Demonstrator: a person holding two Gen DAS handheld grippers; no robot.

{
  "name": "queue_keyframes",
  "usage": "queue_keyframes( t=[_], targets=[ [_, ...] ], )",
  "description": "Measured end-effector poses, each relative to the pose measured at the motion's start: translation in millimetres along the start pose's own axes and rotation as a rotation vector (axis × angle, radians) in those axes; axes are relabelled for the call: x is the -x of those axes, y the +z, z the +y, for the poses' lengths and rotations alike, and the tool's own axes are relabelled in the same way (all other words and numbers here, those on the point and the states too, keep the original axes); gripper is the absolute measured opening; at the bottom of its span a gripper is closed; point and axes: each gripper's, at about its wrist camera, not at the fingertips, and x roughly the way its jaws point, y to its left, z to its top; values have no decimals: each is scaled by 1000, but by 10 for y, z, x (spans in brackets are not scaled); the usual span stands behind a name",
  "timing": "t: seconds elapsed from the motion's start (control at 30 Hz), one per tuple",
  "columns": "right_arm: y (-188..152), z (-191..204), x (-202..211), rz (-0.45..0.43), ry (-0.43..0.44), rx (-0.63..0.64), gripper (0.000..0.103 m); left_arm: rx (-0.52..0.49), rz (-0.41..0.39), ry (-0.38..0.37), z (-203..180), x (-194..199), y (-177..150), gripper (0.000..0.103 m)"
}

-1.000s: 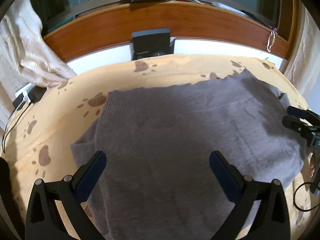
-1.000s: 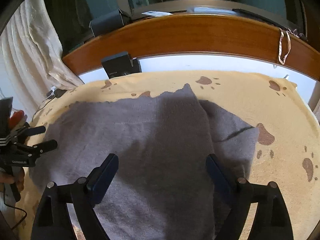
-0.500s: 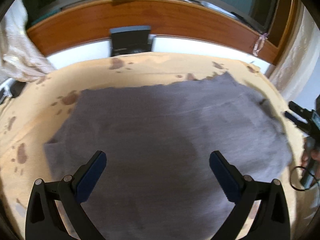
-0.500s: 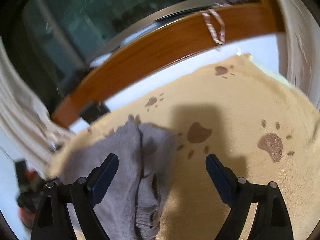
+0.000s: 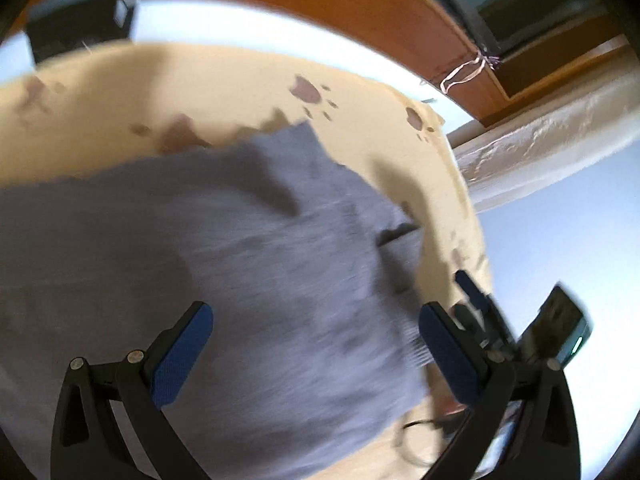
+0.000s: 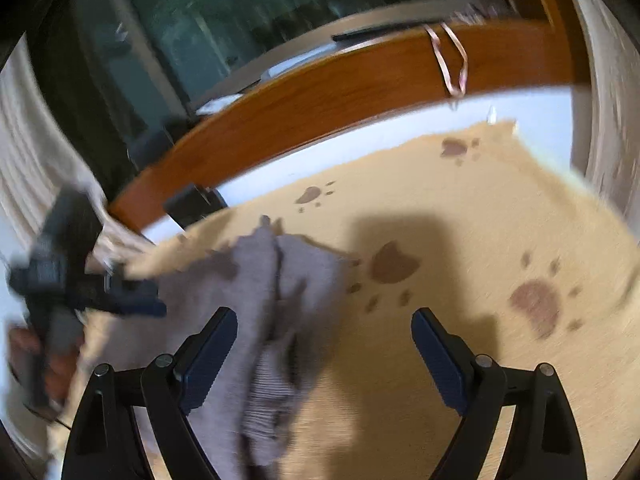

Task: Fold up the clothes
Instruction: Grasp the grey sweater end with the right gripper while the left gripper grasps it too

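Left gripper is seen spread wide, nothing clamped, above the grey sweater filling lower left of frame. Right gripper likewise released; sweater edge, blurred, probably bunched, on yellow paw-print blanket.

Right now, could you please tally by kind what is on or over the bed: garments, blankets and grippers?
Grey garments: 1, the grey sweater
Paw-print blankets: 1, the tan blanket
Grippers: 2, the left gripper and the right gripper, both open and holding nothing
Total: 4
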Motion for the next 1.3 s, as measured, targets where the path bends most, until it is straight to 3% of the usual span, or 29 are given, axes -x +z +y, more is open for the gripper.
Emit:
queue_keyframes(
  t=[0.3,0.37,0.43,0.5,0.63,0.73,0.93,1.13,1.2,1.23,1.27,1.3],
  targets=[
    [142,28,-434,119,22,114,90,73,80,-58,-187,-443,297,103],
    [173,34,-531,145,27,139,78,94,88,-73,-183,-507,347,103],
    [186,26,-617,174,41,138,52,102,80,-89,-201,-519,394,103],
    [186,30,-633,179,52,136,36,108,76,-122,-239,-540,441,103],
    [180,90,-632,177,65,160,32,102,92,-112,-305,-643,513,103],
    [162,174,-573,151,73,193,11,100,95,-99,-333,-685,542,103],
    [56,439,-448,132,131,276,10,78,124,-41,-406,-725,577,103],
    [2,576,-351,120,152,319,10,-26,179,98,-623,-843,562,102],
    [-20,607,-329,121,164,330,10,-39,185,138,-661,-858,566,95],
    [-31,622,-318,121,169,336,10,-45,183,158,-668,-849,577,84],
    [-42,638,-307,122,175,342,10,-51,181,178,-676,-841,589,65],
    [-52,653,-296,123,181,348,10,-57,179,198,-682,-832,599,55]
  ],
)
